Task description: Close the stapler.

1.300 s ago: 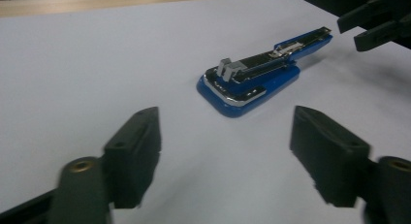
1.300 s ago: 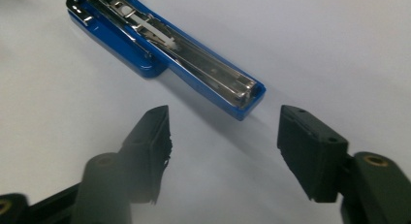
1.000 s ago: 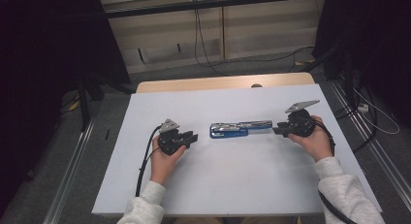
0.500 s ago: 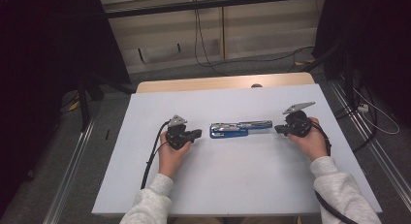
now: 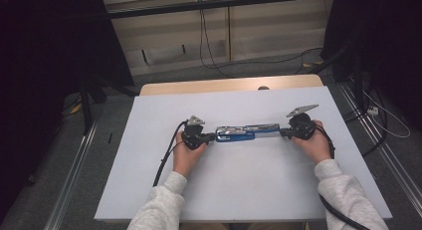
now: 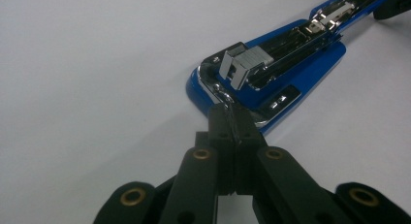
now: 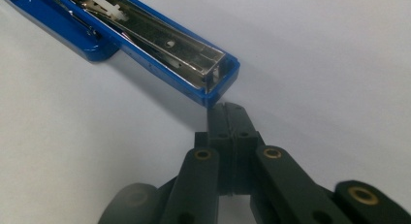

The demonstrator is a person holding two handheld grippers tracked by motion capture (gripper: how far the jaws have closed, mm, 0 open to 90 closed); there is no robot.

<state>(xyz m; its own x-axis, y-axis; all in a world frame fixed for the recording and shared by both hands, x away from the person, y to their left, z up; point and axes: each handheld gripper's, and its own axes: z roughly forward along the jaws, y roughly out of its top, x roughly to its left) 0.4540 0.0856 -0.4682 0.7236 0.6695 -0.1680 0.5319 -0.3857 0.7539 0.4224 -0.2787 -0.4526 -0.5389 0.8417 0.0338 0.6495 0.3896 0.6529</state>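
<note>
Though opened flat, stapler (image 5: 246, 132) bears no legible writing.

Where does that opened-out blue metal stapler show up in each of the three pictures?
High view: blue metal stapler lies at table centre, between both hands.
Left gripper view: upper right, blue base end at the tongs' tips.
Right gripper view: upper left, chrome-lined end near the tongs' tips.
Shared landmark: white tabletop.

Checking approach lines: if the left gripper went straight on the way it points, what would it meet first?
The left gripper, jaws shut, points at the base end of the opened blue stapler. It would meet that end at once; its tips look already against the chrome edge.
</note>
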